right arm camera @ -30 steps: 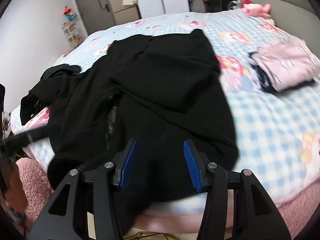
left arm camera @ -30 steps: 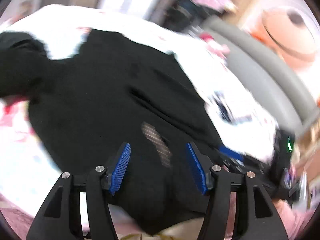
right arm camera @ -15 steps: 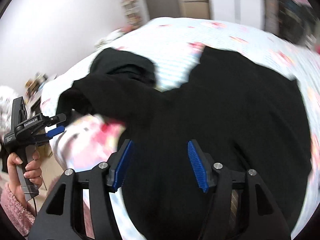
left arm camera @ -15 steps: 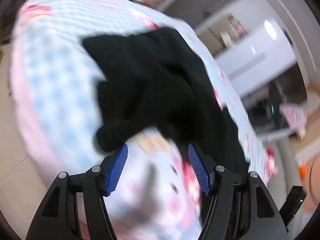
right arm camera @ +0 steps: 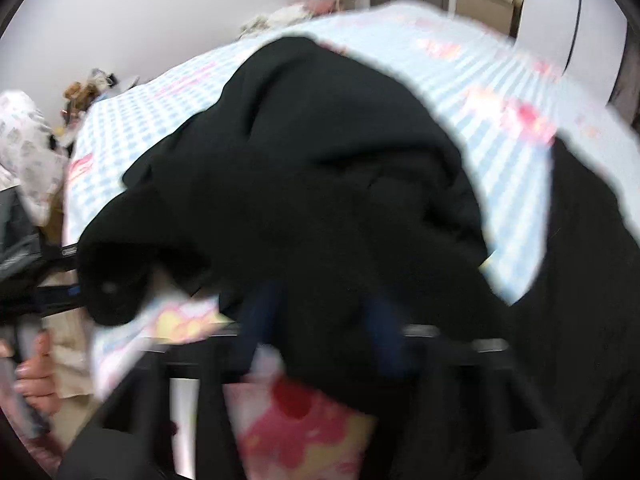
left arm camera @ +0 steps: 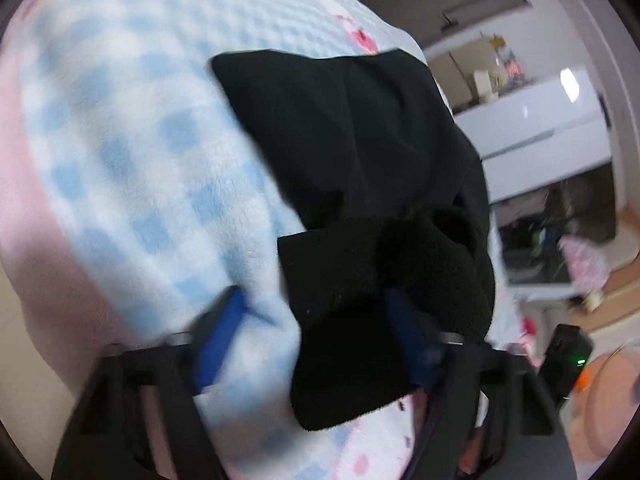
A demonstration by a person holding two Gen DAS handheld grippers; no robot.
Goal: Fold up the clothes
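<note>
A black fleece garment (left arm camera: pixel 360 152) lies spread on the blue-checked blanket (left arm camera: pixel 132 168). In the left wrist view its sleeve end (left arm camera: pixel 344 320) sits between the blue pads of my left gripper (left arm camera: pixel 316 324). Those jaws are closing; the left pad rests on blanket, clear of the cloth. In the right wrist view the garment (right arm camera: pixel 320 168) bunches up, and my right gripper (right arm camera: pixel 322 320) is closing with a fold of black cloth filling the gap between its pads. The sleeve cuff (right arm camera: pixel 108 292) hangs at the bed's left edge, beside a person's hand (right arm camera: pixel 34 376).
The bed edge with a pink border (left arm camera: pixel 24 184) runs down the left. A white wardrobe (left arm camera: pixel 540 120) and dark shelving (left arm camera: pixel 560 224) stand beyond the bed. A black device with a green light (left arm camera: pixel 568 356) is at the right. A white wall (right arm camera: pixel 140 20) rises behind the bed.
Both views have swung across the bed. My left gripper has come in over the sleeve end and narrowed. My right gripper has dropped onto the bunched black cloth and narrowed around a fold.
</note>
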